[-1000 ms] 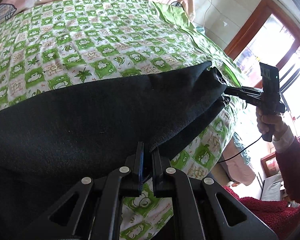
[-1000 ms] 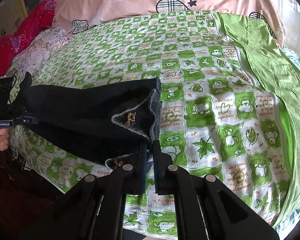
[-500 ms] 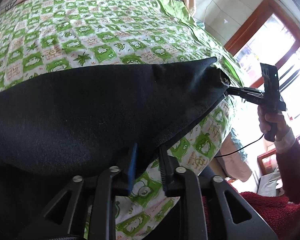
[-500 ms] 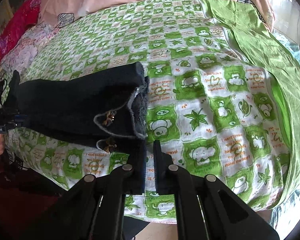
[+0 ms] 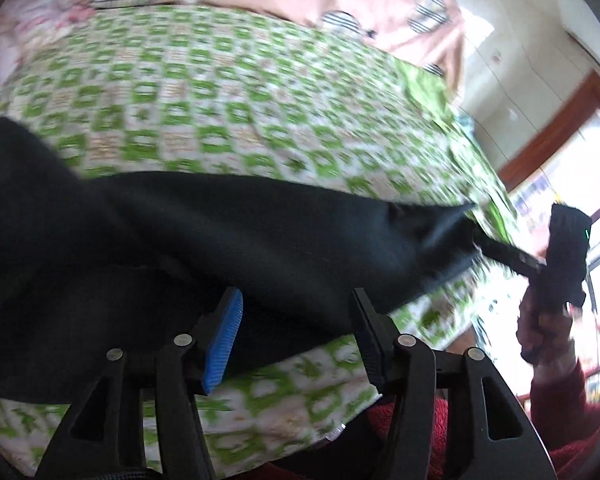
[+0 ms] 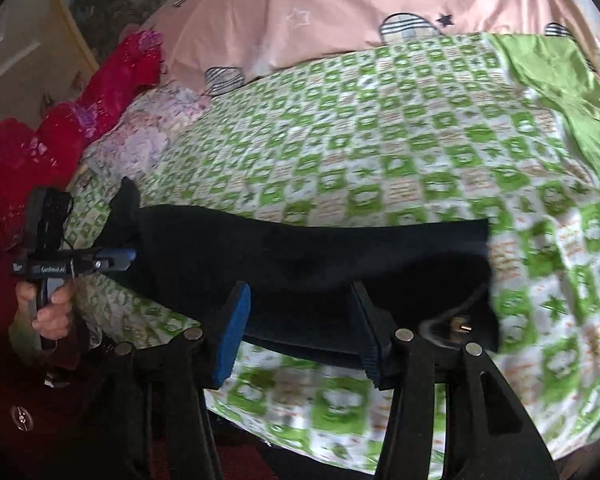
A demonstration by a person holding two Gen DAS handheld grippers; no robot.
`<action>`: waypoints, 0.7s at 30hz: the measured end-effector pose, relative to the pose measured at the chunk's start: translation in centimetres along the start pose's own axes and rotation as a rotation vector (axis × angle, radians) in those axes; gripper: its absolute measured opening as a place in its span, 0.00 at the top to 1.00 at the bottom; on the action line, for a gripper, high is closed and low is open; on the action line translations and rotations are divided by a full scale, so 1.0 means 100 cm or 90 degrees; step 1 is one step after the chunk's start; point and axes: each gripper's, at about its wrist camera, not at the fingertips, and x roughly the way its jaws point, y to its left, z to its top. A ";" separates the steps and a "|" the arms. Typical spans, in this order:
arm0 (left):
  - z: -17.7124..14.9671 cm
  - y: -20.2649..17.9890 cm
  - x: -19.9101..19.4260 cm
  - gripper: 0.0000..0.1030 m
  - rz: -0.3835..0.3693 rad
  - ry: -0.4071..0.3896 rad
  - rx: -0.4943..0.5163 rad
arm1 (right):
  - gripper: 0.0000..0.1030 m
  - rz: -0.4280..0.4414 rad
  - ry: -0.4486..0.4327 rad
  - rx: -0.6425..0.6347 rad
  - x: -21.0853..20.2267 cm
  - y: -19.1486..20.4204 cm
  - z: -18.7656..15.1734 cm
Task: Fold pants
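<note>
Black fabric: the pants (image 5: 228, 240) lay folded in a long band across the near part of the bed, on the green-and-white checked bedsheet (image 5: 204, 96).
Pants, right wrist view: the same band (image 6: 308, 256) ran from the left edge of the bed to about its middle; a small gold-coloured fitting (image 6: 462, 326) showed at the pants' near right corner.
Left hand-held gripper (image 5: 296, 332): jaws spread, having just been opening; the near edge of the pants lay between the blue pad (image 5: 224, 344) and the opposite finger, with neither pressing on it. Seen from the right wrist view, the same gripper (image 6: 130, 256) sat at the left end of the pants, held by the left hand (image 6: 50, 308).
Right hand-held gripper (image 6: 300, 324): jaws also spread, having just been opening; the pants' near edge sat between the fingers, not clamped. From the left wrist view this gripper (image 5: 482, 246) reached the right end of the pants, with the right hand (image 5: 544, 324) on its handle; whether it touched the cloth could not be told through the blur.
Beyond the pants: a pink quilt (image 6: 340, 20) lay at the far side of the bed.
Left of the pants: red clothing (image 6: 72, 120) lay piled.
</note>
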 end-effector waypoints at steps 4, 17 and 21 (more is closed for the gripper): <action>0.023 0.043 -0.019 0.44 0.076 -0.008 -0.095 | 0.50 0.066 0.028 -0.050 0.042 0.042 0.009; 0.107 0.129 -0.025 0.42 0.235 0.035 -0.270 | 0.50 0.181 0.085 -0.274 0.150 0.199 0.035; 0.113 0.138 -0.014 0.46 0.263 0.059 -0.268 | 0.50 0.132 0.096 -0.325 0.181 0.219 0.039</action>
